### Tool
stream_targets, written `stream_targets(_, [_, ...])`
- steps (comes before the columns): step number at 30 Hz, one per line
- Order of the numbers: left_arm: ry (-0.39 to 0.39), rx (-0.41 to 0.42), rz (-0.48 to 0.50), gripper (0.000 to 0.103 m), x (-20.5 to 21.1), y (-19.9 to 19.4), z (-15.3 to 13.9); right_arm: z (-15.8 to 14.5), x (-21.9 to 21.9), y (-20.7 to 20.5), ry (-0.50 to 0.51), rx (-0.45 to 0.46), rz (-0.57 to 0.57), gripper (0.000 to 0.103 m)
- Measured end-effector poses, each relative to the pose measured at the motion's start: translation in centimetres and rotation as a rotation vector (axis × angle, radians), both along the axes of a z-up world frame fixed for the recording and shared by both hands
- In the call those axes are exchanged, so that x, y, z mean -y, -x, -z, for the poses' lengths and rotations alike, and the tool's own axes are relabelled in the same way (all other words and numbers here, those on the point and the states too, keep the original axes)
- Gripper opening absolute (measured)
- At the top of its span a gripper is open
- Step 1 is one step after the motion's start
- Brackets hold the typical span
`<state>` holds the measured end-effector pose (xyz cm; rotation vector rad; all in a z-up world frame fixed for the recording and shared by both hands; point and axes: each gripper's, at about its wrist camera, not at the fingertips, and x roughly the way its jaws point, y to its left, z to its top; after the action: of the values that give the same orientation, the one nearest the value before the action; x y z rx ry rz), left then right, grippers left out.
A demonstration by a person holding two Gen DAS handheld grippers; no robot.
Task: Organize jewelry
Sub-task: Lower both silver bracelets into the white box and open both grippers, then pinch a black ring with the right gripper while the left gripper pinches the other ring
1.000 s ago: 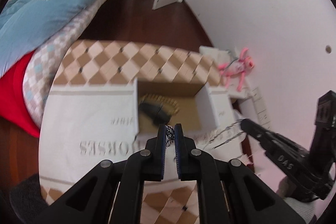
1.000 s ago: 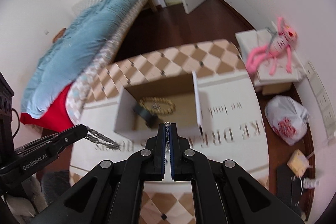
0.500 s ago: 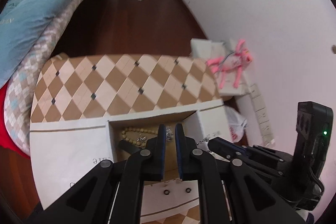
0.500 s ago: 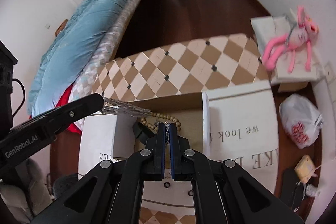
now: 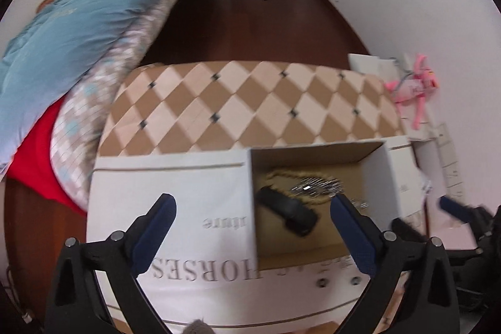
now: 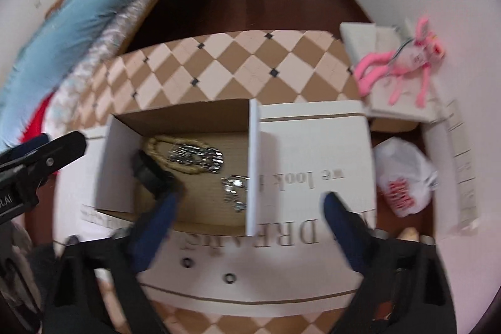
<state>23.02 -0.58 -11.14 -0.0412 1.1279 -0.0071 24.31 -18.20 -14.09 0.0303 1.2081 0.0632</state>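
An open white cardboard box (image 5: 175, 196) (image 6: 313, 152) with a brown inside sits on a checkered table. Inside lie a silver chain necklace (image 5: 316, 185) (image 6: 197, 157), a beige bead strand (image 5: 281, 176) (image 6: 156, 146), a black oblong object (image 5: 286, 210) (image 6: 150, 172) and a small silver piece (image 6: 233, 193). My left gripper (image 5: 252, 204) is open and empty above the box's left flap. My right gripper (image 6: 247, 202) is open and empty above the box's front edge. The left gripper's tip shows in the right wrist view (image 6: 62, 146).
The checkered table (image 5: 250, 105) (image 6: 235, 64) extends behind the box. A bed with a blue quilt (image 5: 62, 27) is at left. A pink plush toy (image 6: 404, 58) lies on white boxes at right. A white plastic bag (image 6: 404, 177) sits on the floor.
Both grippers were shut on the silver chain and carried it over the box. Now both have opened and the chain lies inside the box.
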Motion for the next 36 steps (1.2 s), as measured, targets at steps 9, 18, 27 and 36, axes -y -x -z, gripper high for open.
stream_targets(9, [-0.028, -0.01, -0.042, 0.102, -0.6, 2.6, 3.0, 1.6, -1.1, 0.7, 0.096, 0.015, -0.002, 0.103])
stream_targets(18, [-0.057, 0.029, -0.035, 0.102, -0.4, 3.4, 1.8, 0.9, -1.6, 1.0, 0.097, 0.04, 0.008, 0.103])
stream_targets(27, [-0.078, 0.128, -0.043, 0.102, -0.2, 6.9, -2.1, -2.9, -1.5, 3.8, 0.083, 0.129, 0.029, 0.103])
stream_targets(36, [-0.066, 0.175, -0.06, 0.102, -0.7, 10.4, -4.9, -6.9, -1.0, 7.8, 0.07, 0.212, 0.048, 0.103])
